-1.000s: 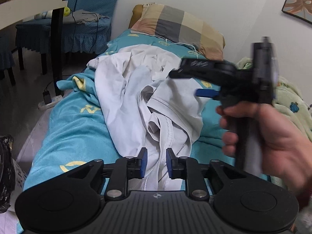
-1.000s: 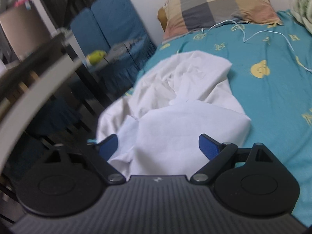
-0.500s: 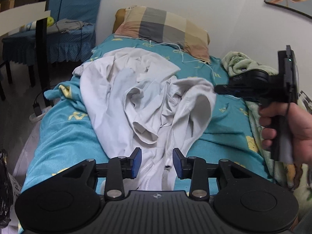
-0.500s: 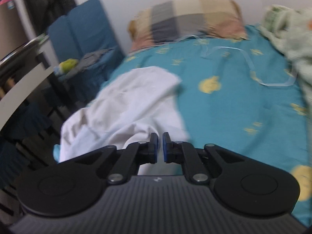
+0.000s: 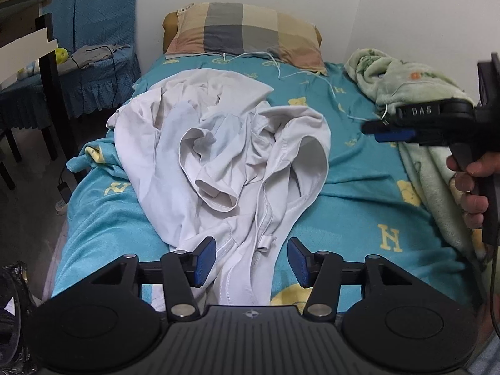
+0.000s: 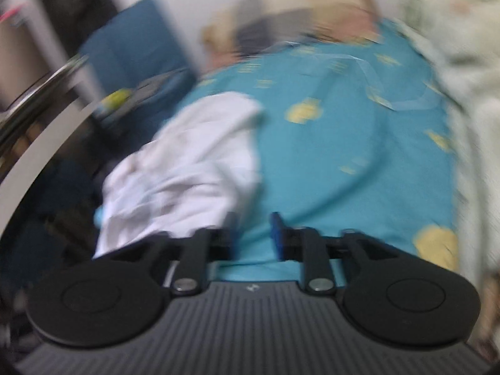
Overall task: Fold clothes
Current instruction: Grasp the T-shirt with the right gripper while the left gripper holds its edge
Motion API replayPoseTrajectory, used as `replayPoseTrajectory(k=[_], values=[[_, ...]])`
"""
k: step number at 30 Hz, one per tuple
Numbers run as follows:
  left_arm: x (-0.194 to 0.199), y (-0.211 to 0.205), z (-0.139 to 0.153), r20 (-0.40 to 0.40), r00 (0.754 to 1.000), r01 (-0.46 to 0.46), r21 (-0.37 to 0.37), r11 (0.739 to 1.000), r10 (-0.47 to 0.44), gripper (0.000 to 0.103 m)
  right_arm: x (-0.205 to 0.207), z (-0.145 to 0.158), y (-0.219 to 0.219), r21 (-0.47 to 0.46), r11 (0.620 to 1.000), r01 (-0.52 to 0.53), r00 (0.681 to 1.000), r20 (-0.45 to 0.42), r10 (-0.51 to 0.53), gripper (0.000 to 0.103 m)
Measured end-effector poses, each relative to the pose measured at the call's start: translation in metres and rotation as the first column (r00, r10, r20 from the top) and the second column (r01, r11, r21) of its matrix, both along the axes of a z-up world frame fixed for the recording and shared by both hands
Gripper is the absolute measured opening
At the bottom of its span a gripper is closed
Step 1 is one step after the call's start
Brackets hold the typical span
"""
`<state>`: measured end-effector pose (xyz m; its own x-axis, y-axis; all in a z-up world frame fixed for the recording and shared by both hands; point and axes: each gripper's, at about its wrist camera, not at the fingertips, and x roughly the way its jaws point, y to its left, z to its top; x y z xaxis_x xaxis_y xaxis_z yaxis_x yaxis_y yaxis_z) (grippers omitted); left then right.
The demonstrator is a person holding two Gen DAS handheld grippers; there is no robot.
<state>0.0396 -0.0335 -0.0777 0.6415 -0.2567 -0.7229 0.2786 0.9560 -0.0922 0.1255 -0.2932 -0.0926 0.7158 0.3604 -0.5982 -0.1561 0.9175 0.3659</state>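
We see our left gripper [image 5: 252, 261], jaws opening, straddling the near edge of the crumpled white garment [image 5: 225, 143]; our right gripper [image 5: 379, 129] hovers far right.

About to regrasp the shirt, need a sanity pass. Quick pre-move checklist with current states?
1. White garment lying flat: not ok, it is bunched and twisted on the teal bedsheet.
2. Left gripper free: ok, jaws opening, a hem lies between them, pads not pressing it.
3. Right gripper free: ok, jaws opening, only sheet shows between them.
4. Right wrist view sharp: not ok, blurred.
5. Space right of the garment: ok, except the white cable nearer the pillow.
6. Which garment edge is which: cannot tell.
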Motion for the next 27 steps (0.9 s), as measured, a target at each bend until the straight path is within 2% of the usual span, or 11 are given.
replayPoseTrajectory(k=[1,3,7,12,14,15,16,21,27], values=[[0.001,0.000,-0.001,-0.003,1.000,-0.006,0.005,1.000,0.006,0.056,0.000,0.001,0.010,-0.012,0.999,-0.049,0.999,0.016,0.049,0.055],[0.003,0.002,-0.003,-0.011,1.000,-0.022,0.010,1.000,0.022,0.056,-0.001,0.002,0.030,-0.037,0.989,-0.146,0.988,0.046,0.148,0.054],[0.008,0.003,-0.007,-0.037,0.999,-0.038,0.019,0.999,0.038,0.058,0.002,-0.002,0.065,-0.209,0.939,-0.272,0.954,0.067,0.291,0.054],[0.010,-0.006,-0.010,-0.023,0.999,-0.028,0.061,0.998,0.030,0.065,0.011,-0.022,0.087,-0.358,0.896,-0.264,0.947,0.079,0.311,0.053],[0.008,-0.013,-0.009,0.017,1.000,-0.022,0.097,0.995,0.021,0.076,0.015,-0.031,0.090,-0.389,0.889,-0.240,0.951,0.090,0.296,0.043],[0.007,-0.017,-0.009,0.029,1.000,-0.014,0.109,0.994,0.011,0.079,0.017,-0.031,0.088,-0.374,0.899,-0.229,0.956,0.090,0.281,0.023],[0.007,-0.020,-0.010,0.042,0.999,-0.006,0.121,0.993,0.000,0.081,0.018,-0.031,0.085,-0.357,0.908,-0.217,0.960,0.089,0.265,0.009],[0.015,-0.034,-0.020,0.042,0.999,-0.010,0.172,0.985,0.003,0.081,0.014,-0.009,0.077,-0.264,0.949,-0.173,0.963,0.158,0.220,0.008],[0.023,-0.031,-0.029,0.037,0.997,-0.073,0.180,0.981,0.067,0.080,-0.001,0.026,0.068,-0.133,0.981,-0.144,0.953,0.247,0.173,0.006]])
